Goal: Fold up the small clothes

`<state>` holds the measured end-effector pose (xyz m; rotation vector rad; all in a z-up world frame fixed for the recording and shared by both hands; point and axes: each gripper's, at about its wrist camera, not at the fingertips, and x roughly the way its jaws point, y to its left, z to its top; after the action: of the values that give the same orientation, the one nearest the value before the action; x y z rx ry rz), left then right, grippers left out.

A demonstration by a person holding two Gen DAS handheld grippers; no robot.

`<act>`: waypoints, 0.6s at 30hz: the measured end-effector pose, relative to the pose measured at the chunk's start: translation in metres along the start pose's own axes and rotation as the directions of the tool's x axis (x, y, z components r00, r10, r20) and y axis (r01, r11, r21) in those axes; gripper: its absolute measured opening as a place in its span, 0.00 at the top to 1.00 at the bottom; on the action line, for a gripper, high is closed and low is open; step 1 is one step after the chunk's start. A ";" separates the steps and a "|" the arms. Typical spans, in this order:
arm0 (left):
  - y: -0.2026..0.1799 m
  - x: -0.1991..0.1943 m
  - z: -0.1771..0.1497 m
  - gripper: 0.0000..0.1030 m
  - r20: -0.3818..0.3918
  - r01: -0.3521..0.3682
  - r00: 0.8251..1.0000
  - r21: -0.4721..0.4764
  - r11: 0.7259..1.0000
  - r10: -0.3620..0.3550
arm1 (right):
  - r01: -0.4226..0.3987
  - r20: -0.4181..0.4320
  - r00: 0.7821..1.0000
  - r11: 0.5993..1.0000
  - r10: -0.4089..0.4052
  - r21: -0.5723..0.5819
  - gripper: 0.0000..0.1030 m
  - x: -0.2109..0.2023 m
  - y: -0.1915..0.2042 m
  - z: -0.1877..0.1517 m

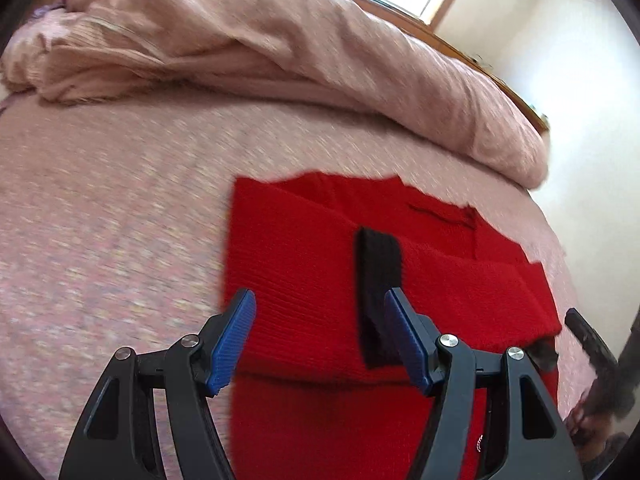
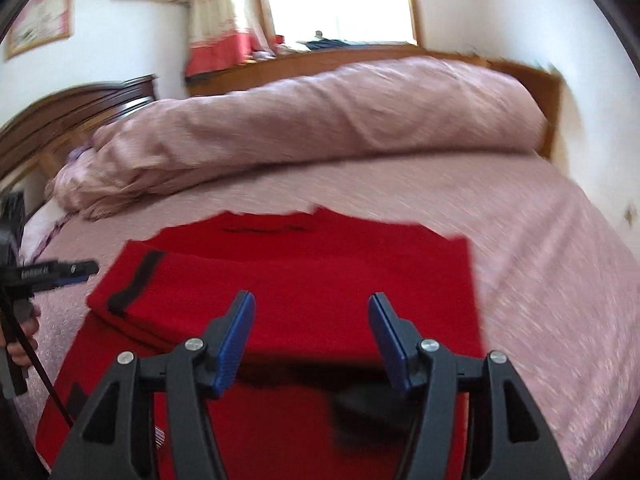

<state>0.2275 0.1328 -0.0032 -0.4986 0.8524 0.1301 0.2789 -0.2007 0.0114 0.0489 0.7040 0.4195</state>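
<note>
A red knit garment with a black cuff band lies partly folded on the pink bedspread. A sleeve is folded across its body. My left gripper is open and empty just above the garment's near part. In the right wrist view the same red garment lies ahead with the black band at its left. My right gripper is open and empty above the garment's near fold. The left gripper shows at the left edge of that view.
A rolled pink duvet lies across the far side of the bed. A wooden headboard stands at the left and a wooden footboard at the right. A window is behind.
</note>
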 end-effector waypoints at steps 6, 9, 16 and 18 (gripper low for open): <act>-0.004 0.020 -0.009 0.40 -0.017 -0.057 0.998 0.043 0.997 0.057 | -0.066 -0.088 0.993 0.984 0.081 0.164 0.83 0.013 -0.061 -0.016; 0.000 0.019 -0.010 0.40 0.009 -0.111 0.994 0.053 0.992 0.111 | 0.048 -0.196 0.980 0.987 -0.018 0.151 1.00 0.033 -0.073 -0.032; 0.032 0.016 -0.003 0.40 -0.015 -0.137 0.991 -0.099 0.986 0.136 | -0.024 -0.065 0.997 0.970 0.041 0.243 1.00 0.015 -0.082 -0.009; 0.043 0.020 -0.005 0.40 -0.045 -0.128 0.991 -0.153 0.980 0.122 | -0.020 -0.052 0.998 0.969 0.034 0.245 1.00 0.019 -0.083 -0.003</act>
<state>0.2244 0.1666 -0.0366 -0.5946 0.9124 0.3060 0.3200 -0.2698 -0.0180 0.2809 0.8079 0.3593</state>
